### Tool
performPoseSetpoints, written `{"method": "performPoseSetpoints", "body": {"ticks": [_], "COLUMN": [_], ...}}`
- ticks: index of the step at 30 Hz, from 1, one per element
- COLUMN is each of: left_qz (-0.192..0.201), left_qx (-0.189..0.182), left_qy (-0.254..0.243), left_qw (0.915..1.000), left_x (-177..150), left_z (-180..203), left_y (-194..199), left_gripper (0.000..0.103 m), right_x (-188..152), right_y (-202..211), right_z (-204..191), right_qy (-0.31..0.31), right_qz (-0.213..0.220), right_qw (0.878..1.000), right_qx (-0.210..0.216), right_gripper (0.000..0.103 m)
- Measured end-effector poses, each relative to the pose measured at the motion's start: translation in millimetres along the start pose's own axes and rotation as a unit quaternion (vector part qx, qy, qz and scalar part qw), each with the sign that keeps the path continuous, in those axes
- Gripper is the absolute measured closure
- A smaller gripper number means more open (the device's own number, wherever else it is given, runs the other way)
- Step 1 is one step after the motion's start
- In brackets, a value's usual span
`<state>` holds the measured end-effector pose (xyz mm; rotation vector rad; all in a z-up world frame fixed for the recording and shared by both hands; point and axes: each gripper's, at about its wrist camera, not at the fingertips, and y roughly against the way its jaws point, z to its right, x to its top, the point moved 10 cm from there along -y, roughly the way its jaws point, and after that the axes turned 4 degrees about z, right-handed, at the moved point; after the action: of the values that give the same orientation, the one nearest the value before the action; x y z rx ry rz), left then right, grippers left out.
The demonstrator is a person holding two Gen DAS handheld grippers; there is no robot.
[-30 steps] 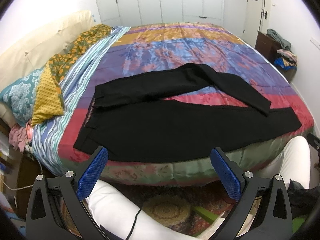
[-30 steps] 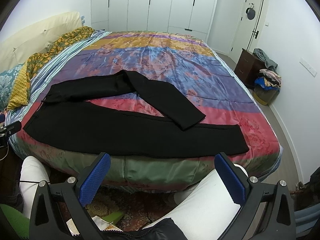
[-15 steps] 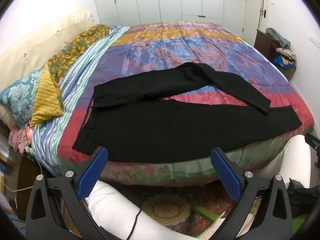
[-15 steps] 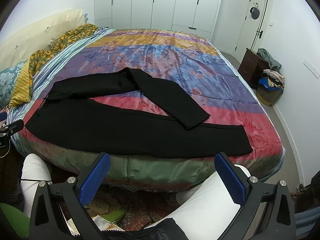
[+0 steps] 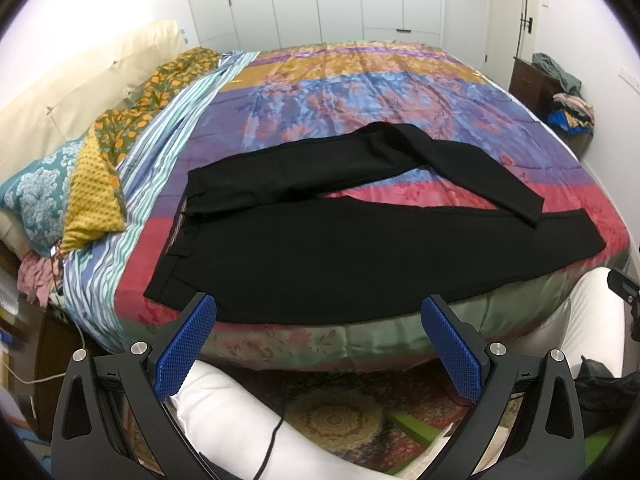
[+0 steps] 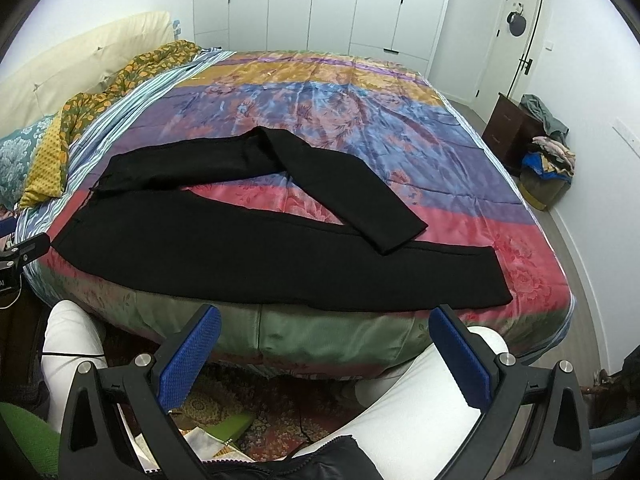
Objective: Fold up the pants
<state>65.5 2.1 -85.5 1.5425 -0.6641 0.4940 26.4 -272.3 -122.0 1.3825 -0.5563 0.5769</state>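
Black pants (image 5: 320, 248) (image 6: 224, 252) lie spread along the near edge of a bed, waistband at the left. One leg runs straight to the right; the other bends at the knee, and its cuff (image 6: 394, 236) rests on the straight leg. My left gripper (image 5: 318, 320) hangs open just in front of the bed edge, near the waist end, holding nothing. My right gripper (image 6: 326, 330) is open too, below the bed edge near the cuff end of the straight leg. Neither touches the cloth.
The bed has a colourful striped quilt (image 5: 360, 92) (image 6: 320, 100), with pillows (image 5: 60, 188) at the left. A person's white-trousered legs (image 5: 248, 424) (image 6: 408, 408) stand by the bed. A dark nightstand with a pile of clothes (image 6: 540, 144) stands at the right wall. White wardrobe doors (image 6: 320, 4) line the far wall.
Both cameras have crept slightly toward the bed, so the pants sit a little lower and larger in each view. The pants have not moved and both grippers have stayed open.
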Motion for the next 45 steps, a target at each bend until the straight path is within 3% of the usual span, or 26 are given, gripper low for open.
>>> {"method": "performPoseSetpoints", "body": {"ticks": [45], "left_qz": [-0.001], "left_qx": [0.001], "left_qy": [0.002], "left_qw": [1.0], "left_x": [-3.1], "left_z": [-1.9], "left_y": [-4.5], "left_gripper": [0.001], "right_x": [-5.5], "right_y": [-7.8], "right_z": [-5.6], "right_qy": [0.0], "right_qz": [-0.005], "right_qw": [1.0], "right_qx": [0.005], "right_gripper": [0.001]}}
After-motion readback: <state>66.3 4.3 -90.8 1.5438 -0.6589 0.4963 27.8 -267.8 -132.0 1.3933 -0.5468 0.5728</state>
